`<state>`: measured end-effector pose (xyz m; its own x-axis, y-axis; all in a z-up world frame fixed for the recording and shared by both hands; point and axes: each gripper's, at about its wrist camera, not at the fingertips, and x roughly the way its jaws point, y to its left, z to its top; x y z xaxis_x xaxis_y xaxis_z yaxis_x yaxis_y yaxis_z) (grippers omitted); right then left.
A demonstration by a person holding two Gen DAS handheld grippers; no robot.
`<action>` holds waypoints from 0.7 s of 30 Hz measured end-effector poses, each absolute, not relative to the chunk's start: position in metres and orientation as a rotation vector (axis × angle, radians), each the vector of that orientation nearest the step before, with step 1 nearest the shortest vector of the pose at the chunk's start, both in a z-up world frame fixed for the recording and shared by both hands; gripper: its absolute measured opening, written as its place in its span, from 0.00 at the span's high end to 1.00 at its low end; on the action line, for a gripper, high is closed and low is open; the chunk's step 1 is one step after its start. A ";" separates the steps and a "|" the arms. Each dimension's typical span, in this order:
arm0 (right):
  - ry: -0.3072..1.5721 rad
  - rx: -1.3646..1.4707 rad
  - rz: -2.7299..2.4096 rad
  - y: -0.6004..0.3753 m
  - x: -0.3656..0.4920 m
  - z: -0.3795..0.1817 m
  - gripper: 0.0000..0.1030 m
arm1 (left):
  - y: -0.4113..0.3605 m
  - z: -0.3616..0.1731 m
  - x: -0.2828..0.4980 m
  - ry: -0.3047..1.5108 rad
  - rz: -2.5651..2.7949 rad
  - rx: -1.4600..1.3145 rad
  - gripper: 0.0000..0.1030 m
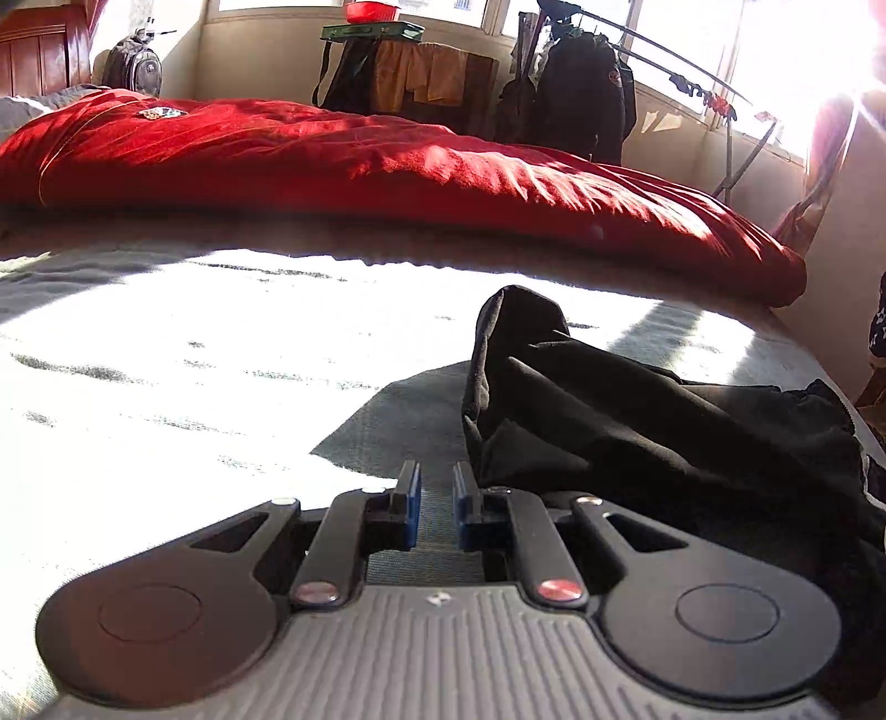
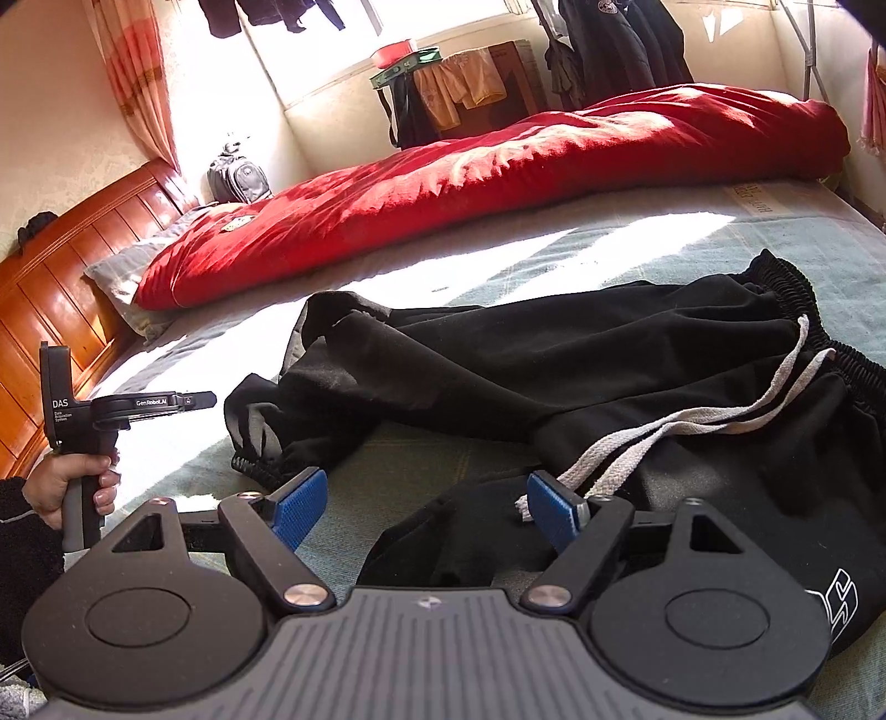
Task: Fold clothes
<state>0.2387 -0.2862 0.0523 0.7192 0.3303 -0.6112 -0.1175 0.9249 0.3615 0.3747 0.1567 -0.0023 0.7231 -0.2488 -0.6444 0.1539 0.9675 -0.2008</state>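
Black sweatpants (image 2: 554, 365) lie crumpled on the grey-blue bed sheet (image 2: 443, 459), waistband (image 2: 792, 293) to the right and leg cuffs (image 2: 260, 459) to the left. A white drawstring (image 2: 692, 421) trails toward my right gripper (image 2: 426, 509), which stands open low over a fold of the black cloth without pinching anything. My left gripper (image 1: 436, 498) has its blue pads almost together with only bare sheet showing in the slit. It sits just left of a raised pant leg (image 1: 637, 421). In the right wrist view a hand holds that left gripper (image 2: 205, 397) off to the left, clear of the pants.
A red quilt (image 2: 498, 183) runs along the far side of the bed, with a pillow (image 2: 119, 277) and wooden headboard (image 2: 61, 288) at the left. Behind stand a backpack (image 2: 238, 177), a small table with a red basin (image 2: 396, 52), and hanging dark clothes (image 2: 614, 44).
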 end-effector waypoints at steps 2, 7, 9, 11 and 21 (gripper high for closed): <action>0.732 0.303 0.255 -0.278 0.240 0.053 0.20 | 0.158 -0.008 0.373 0.756 -0.273 -0.163 0.82; 0.744 0.283 0.265 -0.262 0.243 0.055 0.20 | 0.146 -0.033 0.369 0.808 -0.377 -0.231 0.57; 0.747 0.279 0.271 -0.258 0.243 0.055 0.20 | 0.142 -0.040 0.372 0.812 -0.401 -0.254 0.51; 0.754 0.281 0.277 -0.256 0.244 0.053 0.20 | 0.140 -0.046 0.377 0.804 -0.419 -0.275 0.31; 0.790 0.311 0.289 -0.263 0.248 0.040 0.20 | 0.128 -0.074 0.381 0.814 -0.417 -0.356 0.01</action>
